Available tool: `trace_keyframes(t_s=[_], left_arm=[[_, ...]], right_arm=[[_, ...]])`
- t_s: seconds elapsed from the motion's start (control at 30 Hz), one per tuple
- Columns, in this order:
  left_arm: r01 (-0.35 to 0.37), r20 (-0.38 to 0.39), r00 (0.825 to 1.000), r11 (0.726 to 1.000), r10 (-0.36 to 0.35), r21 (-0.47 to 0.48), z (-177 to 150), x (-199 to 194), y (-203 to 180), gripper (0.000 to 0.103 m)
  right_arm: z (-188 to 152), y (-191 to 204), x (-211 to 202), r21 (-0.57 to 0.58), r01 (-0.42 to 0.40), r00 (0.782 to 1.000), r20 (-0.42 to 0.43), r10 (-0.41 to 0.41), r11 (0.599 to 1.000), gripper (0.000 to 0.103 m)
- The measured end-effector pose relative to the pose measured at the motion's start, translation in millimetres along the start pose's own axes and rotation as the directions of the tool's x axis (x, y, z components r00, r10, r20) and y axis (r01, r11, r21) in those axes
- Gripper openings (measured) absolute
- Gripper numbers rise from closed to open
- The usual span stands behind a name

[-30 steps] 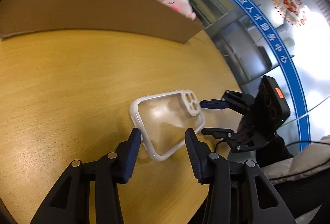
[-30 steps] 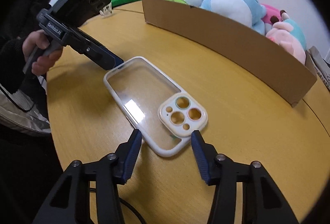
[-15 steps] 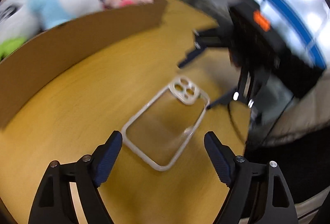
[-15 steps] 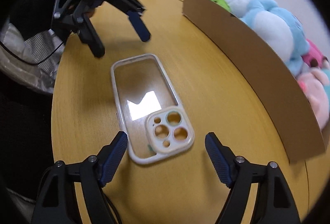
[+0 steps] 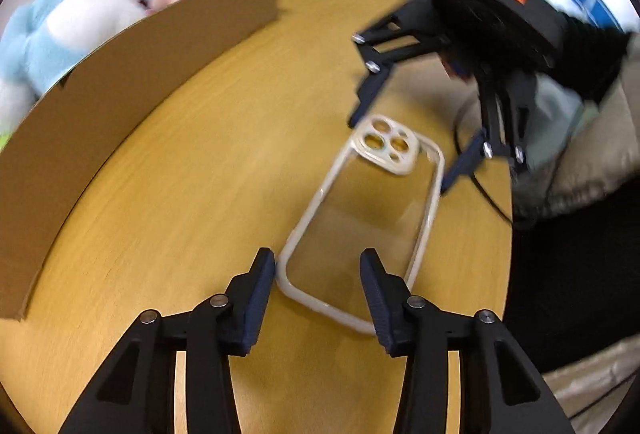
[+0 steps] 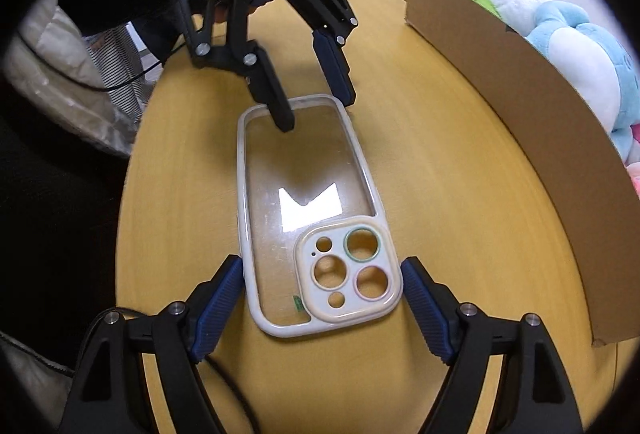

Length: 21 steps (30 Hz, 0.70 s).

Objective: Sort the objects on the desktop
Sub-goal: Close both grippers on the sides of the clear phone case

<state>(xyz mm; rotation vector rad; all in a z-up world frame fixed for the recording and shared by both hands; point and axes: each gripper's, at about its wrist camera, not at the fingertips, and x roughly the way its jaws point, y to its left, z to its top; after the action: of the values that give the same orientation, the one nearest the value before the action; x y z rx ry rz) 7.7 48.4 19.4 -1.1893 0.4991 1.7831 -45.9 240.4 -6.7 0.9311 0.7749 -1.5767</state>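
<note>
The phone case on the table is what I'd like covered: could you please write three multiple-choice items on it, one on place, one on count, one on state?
1. Where does the right gripper stand on the phone case?
A. At its camera-cutout end
B. At its plain end
C. Above its middle

2. How many large round camera holes are in the cutout block?
A. One
B. Three
C. Five

3. How is the left gripper placed?
A. Shut on the case
B. Open, one finger over the case interior and one outside its rim
C. Resting on the cardboard box

Answers: 1 A, its fingers flank the camera end. 2 B, three large holes show beside smaller ones. 3 B, the rim corner lies between its fingers.
</note>
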Motion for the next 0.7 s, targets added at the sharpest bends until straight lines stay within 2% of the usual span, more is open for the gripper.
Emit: trace_keyframes(t_s=[0.03, 0.07, 0.13, 0.3, 0.5, 0.63, 0.7], left_arm=[[-0.003, -0.010, 1.000, 1.000, 0.004, 0.030, -0.8, -0.6, -4.4, 0.054], [0.010, -0.022, 1.000, 0.999, -0.009, 0.051, -0.6, -1.0, -7.5, 0.069], [0.032, -0.036, 0.999, 0.996, -0.029, 0.085, 1.0, -0.3, -12.7, 0.081], [0.045, -0.067, 0.997, 0.990, -0.036, 0.136, 9.5, 12.4, -17.6, 0.086], [-0.005, -0.076, 0.997, 0.971, 0.024, 0.237, 12.2, 14.5, -22.1, 0.086], [0.001, -0.081, 0.997, 0.971, 0.019, 0.241, 16.7, 11.7, -14.3, 0.086], [0.001, -0.081, 0.997, 0.968, 0.020, 0.251, 18.1, 10.7, -11.1, 0.090]], right_arm=[[-0.4, 2.9, -1.1, -0.004, -0.006, 1.000, -0.004, 0.006, 1.000, 0.080], [-0.8, 5.8, -2.3, -0.009, -0.011, 1.000, -0.008, 0.011, 1.000, 0.080], [-1.1, 13.6, -4.8, -0.042, -0.019, 1.000, -0.020, 0.018, 0.999, 0.081], [-1.8, 33.0, -11.1, -0.123, -0.040, 0.998, -0.049, 0.034, 0.992, 0.081], [-1.4, 41.7, -17.5, -0.126, -0.051, 0.998, -0.049, 0.045, 0.991, 0.081], [3.4, 45.7, -20.0, -0.106, -0.036, 0.997, -0.066, 0.029, 0.994, 0.081], [3.7, 48.1, -22.9, -0.091, -0.031, 0.997, -0.073, 0.024, 0.995, 0.082]])
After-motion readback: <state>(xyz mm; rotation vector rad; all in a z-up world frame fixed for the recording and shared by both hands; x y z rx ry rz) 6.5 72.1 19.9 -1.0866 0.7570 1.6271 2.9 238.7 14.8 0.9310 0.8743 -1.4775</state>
